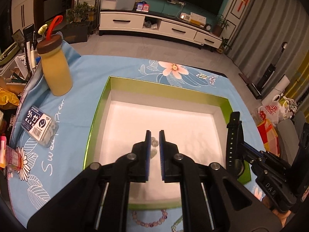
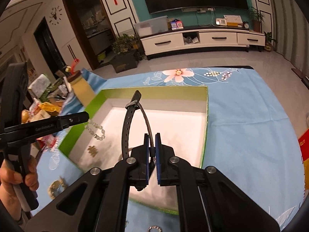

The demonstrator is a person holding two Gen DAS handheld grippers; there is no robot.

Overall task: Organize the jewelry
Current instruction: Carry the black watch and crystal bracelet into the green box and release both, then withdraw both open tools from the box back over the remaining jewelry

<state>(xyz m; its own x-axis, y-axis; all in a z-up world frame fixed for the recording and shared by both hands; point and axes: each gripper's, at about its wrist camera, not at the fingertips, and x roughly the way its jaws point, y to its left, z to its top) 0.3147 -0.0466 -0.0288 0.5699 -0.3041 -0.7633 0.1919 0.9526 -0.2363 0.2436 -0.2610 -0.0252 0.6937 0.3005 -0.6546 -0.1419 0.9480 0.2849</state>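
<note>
A green box (image 1: pixel 100 104) with a white floor lies open on the blue flowered cloth (image 1: pixel 81 89). My left gripper (image 1: pixel 154 135) hangs over the box floor, shut on a clear bead bracelet (image 1: pixel 154 145). In the right wrist view that bracelet (image 2: pixel 96 131) dangles from the left gripper (image 2: pixel 87 116) above the box's left wall (image 2: pixel 77 133). My right gripper (image 2: pixel 152 137) is shut on the strap of a black watch (image 2: pixel 131 123), which stands up over the box. The left wrist view shows the watch (image 1: pixel 232 145) and the right gripper (image 1: pixel 243 148) at the box's right rim.
A pink bead bracelet (image 1: pixel 148 220) lies on the cloth in front of the box. One gold ornament (image 2: pixel 92 150) lies inside the box and another (image 2: pixel 56 187) lies on the cloth. A yellow bottle (image 1: pixel 56 71), a toothpick box (image 1: pixel 39 128) and clutter stand at the left.
</note>
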